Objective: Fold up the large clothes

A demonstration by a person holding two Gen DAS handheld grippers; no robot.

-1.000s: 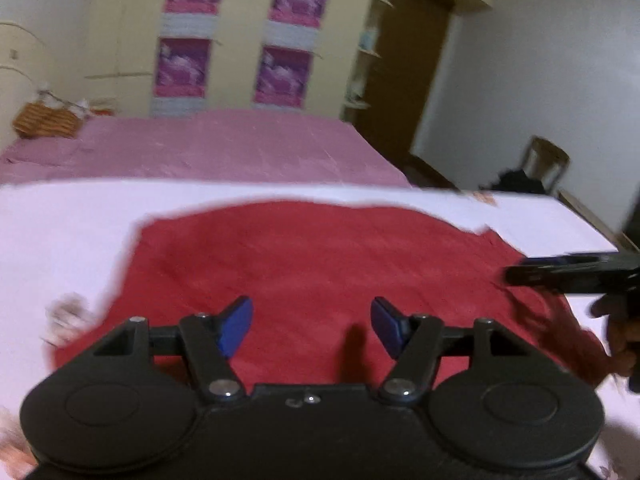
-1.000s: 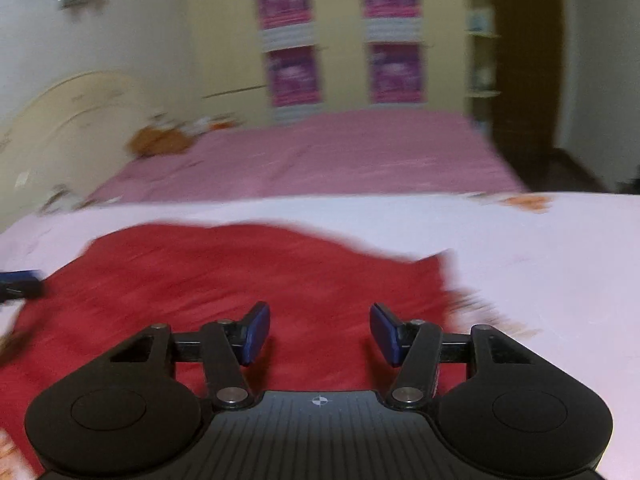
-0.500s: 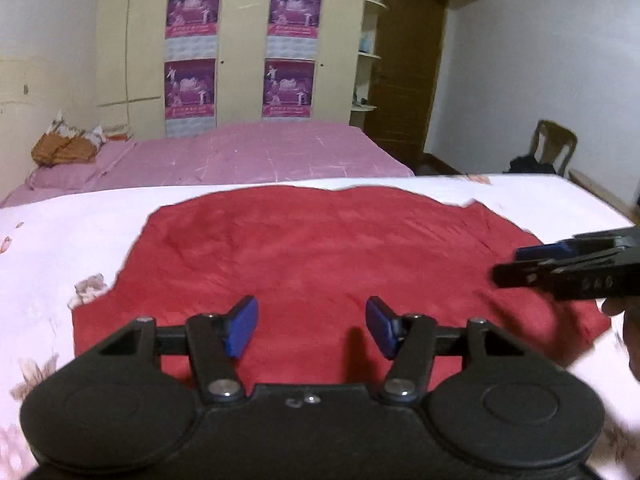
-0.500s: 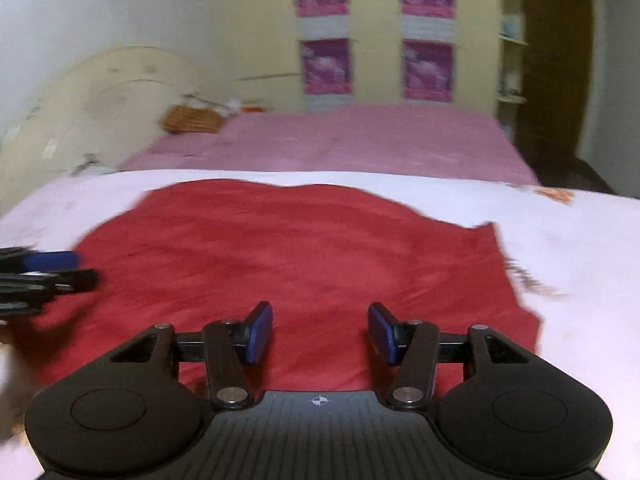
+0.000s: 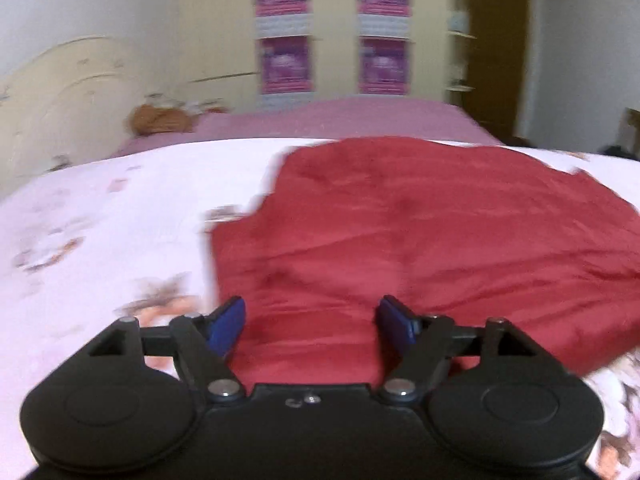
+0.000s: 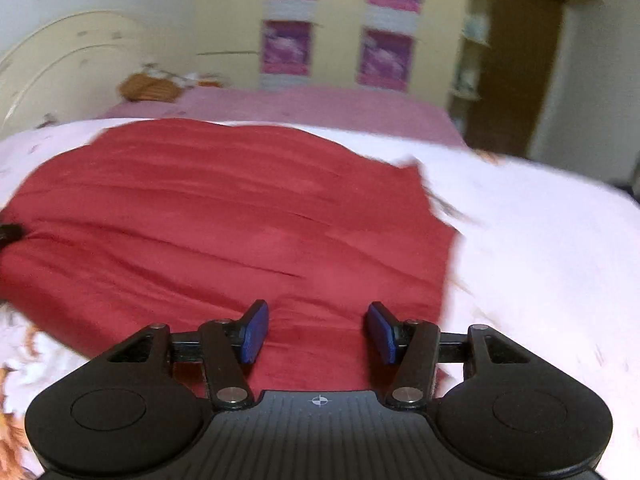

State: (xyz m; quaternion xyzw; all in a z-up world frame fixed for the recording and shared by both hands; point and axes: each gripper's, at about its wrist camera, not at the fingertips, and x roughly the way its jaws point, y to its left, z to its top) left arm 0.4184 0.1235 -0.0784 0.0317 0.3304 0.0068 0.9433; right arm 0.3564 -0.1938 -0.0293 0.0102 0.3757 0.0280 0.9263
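The left gripper (image 5: 312, 322), black with blue pads, stands with its jaws spread and nothing between them; they have just been opening wider. It hangs above the near left part of the large dark red garment (image 5: 420, 240), with its left pad over the cloth's left edge, where the red meets the white floral bedsheet (image 5: 100, 220). Whether the pads touch the cloth cannot be told through the blur.

The right gripper (image 6: 316, 332), of the same black build with blue pads, also has its jaws apart and empty. It sits over the near right part of the same red garment (image 6: 224, 220), close to its right edge, with the white sheet (image 6: 540, 248) beyond that edge.

The garment lies spread and mostly flat on the sheet, with shallow creases running across it and a small pointed corner sticking up at its far right side. In the right wrist view a dark piece (image 6: 10, 232) shows at the far left edge of the frame, against the cloth; it is too small a part to say more.

Beyond the white sheet lies a pink bedspread (image 5: 340, 120) with a brown bundle (image 5: 160, 118) at its left end. Behind it stands a cream wardrobe (image 5: 332, 32) bearing four purple posters, and to the right a brown wooden door (image 5: 496, 52)
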